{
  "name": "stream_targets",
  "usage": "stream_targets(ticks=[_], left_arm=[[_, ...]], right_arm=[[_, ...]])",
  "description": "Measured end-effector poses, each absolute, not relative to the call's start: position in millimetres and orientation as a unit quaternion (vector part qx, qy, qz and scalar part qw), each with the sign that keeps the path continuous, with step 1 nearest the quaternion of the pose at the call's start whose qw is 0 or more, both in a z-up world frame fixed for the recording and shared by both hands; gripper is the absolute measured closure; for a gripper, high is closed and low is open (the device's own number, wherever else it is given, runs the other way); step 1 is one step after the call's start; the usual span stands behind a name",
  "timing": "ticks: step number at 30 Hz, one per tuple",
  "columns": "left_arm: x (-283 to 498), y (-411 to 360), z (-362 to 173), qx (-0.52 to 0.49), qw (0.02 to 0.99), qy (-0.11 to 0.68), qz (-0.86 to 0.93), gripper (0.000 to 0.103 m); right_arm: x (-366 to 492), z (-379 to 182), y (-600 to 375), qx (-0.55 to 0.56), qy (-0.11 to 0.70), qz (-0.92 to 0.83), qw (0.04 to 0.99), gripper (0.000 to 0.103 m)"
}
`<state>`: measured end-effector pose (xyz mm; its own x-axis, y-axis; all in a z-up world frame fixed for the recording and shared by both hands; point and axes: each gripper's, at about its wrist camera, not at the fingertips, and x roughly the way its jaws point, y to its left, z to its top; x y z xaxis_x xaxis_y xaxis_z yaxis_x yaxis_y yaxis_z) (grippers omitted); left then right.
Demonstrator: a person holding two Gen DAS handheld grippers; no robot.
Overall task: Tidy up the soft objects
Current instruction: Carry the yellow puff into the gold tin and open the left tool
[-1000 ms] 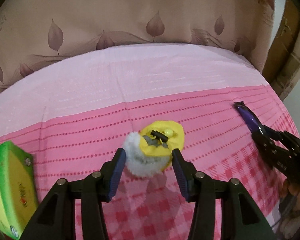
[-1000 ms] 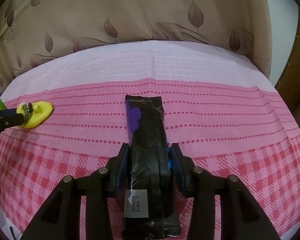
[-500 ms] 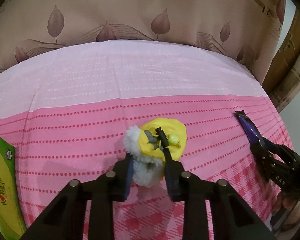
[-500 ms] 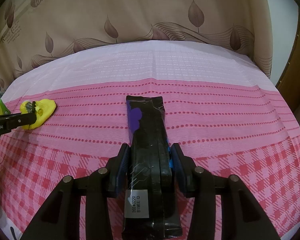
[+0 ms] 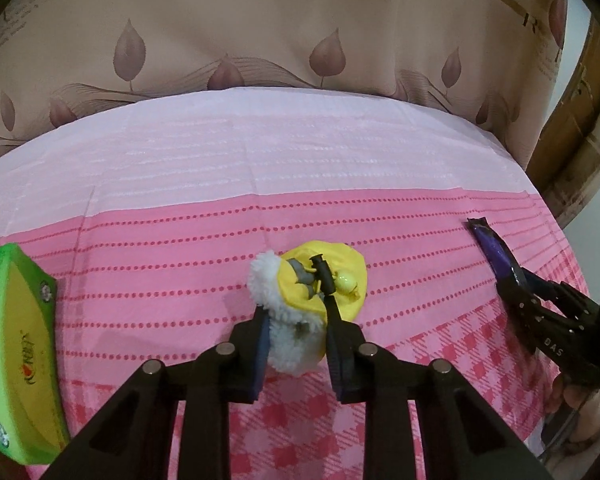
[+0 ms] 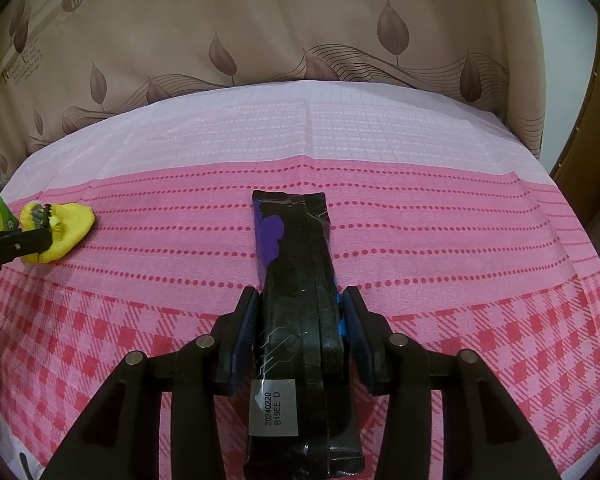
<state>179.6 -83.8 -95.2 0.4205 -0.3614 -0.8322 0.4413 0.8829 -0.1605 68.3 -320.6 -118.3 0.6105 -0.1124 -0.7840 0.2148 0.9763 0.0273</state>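
L gripper (image 5: pixel 296 344), nearest in its own view, has its jaws closing on the white fluffy end of the yellow plush toy (image 5: pixel 320 284); pads already squash the fleece, so it's gripped, w/ the yellow half sticking out past the tips. Toy sits on the pink cloth (image 5: pixel 180 264), mid-table, in the dotted-stripe band. To do this well, I'd say: finish the squeeze before lifting, come straight up so the loose yellow part doesn't drag, watch the small black clip on top.

R gripper (image 6: pixel 300 332) is clamped on a long black packet (image 6: pixel 300 280) w/ purple patch; packet lies flat on the cloth, pointing away, well apart from the toy.

Room: green tissue box (image 5: pixel 16 360) sits close on the L side, near that edge. Between toy & packet the cloth is bare. Further back, pale pink band is free up to the far edge, where a leaf-print curtain (image 5: pixel 300 40) hangs.
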Motion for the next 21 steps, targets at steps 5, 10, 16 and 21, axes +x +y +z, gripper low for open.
stream_targets(ticks=[5, 10, 16, 21], left_arm=[[171.4, -78.7, -86.8, 0.045, 0.845, 0.479, -0.232, 0.079], [162.6, -68.2, -76.3, 0.043, 0.850, 0.476, -0.220, 0.079], [151.5, -45.4, -62.5, 0.038, 0.859, 0.467, -0.205, 0.079], [143.6, -21.4, -51.8, 0.034, 0.865, 0.463, -0.189, 0.079]], right_arm=[[68.3, -118.4, -320.2, 0.058, 0.432, -0.092, 0.895, 0.061], [68.8, -119.1, -320.6, 0.057, 0.432, -0.092, 0.895, 0.061], [68.5, -119.4, -320.6, 0.057, 0.432, -0.092, 0.895, 0.061], [68.5, -119.4, -320.6, 0.057, 0.432, -0.092, 0.895, 0.061]])
